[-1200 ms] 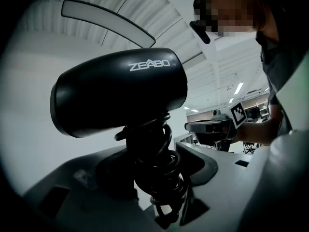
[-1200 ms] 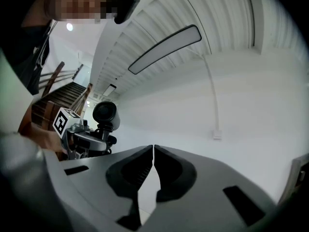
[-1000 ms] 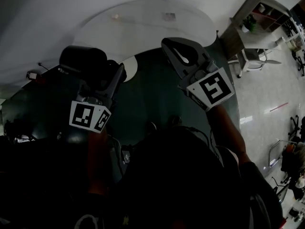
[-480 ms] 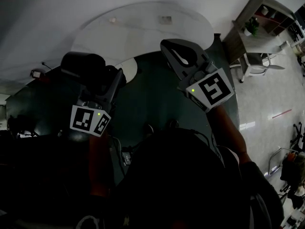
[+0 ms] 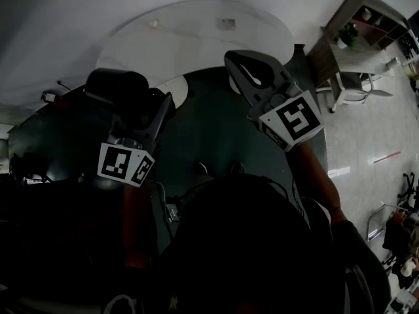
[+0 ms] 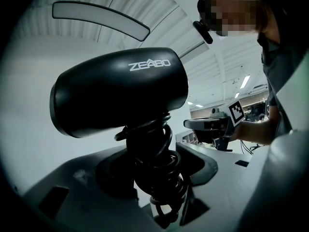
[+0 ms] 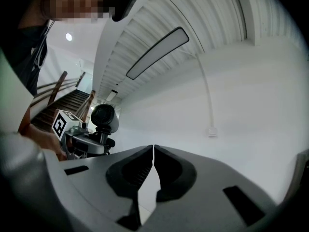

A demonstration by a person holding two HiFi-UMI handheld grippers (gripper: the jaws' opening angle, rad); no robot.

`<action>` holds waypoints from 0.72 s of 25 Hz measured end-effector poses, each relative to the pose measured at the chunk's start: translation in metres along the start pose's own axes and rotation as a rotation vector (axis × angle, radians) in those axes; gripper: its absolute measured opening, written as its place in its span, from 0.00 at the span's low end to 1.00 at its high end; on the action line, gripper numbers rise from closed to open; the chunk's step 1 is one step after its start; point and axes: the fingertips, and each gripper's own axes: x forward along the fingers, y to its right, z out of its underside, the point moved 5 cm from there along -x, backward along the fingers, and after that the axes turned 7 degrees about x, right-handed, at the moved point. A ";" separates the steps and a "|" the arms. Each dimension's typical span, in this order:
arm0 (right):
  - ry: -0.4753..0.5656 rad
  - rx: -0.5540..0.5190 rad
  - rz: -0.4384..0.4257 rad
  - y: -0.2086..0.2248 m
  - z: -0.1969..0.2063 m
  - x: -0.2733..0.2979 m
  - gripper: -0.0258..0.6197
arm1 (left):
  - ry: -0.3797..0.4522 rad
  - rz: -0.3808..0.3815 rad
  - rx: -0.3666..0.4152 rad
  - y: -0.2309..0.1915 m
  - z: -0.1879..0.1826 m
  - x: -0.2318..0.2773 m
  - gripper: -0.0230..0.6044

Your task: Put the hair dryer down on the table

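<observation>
The black hair dryer (image 6: 120,91) stands upright in the air above the dark table (image 5: 209,142), its handle with the cord (image 6: 145,129) wound around it clamped in the left gripper (image 6: 161,170), while the right gripper (image 7: 153,161), also above the table, is closed tight on nothing.

A dark green table (image 5: 209,133) fills the middle of the head view. Just behind it, a pale rounded surface (image 5: 196,51) carries a small square thing (image 5: 226,23) and a smaller speck (image 5: 154,23), both unclear.
</observation>
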 end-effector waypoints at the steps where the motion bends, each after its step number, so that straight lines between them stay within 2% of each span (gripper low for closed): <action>1: -0.005 0.002 0.006 -0.001 0.000 0.002 0.05 | -0.002 0.004 -0.003 -0.003 0.002 -0.001 0.41; 7: 0.006 -0.005 0.037 -0.023 -0.003 0.022 0.05 | 0.013 0.047 -0.011 -0.031 0.007 -0.012 0.41; 18: -0.017 -0.017 0.150 -0.058 -0.003 0.064 0.05 | 0.051 0.135 -0.011 -0.089 0.016 -0.033 0.41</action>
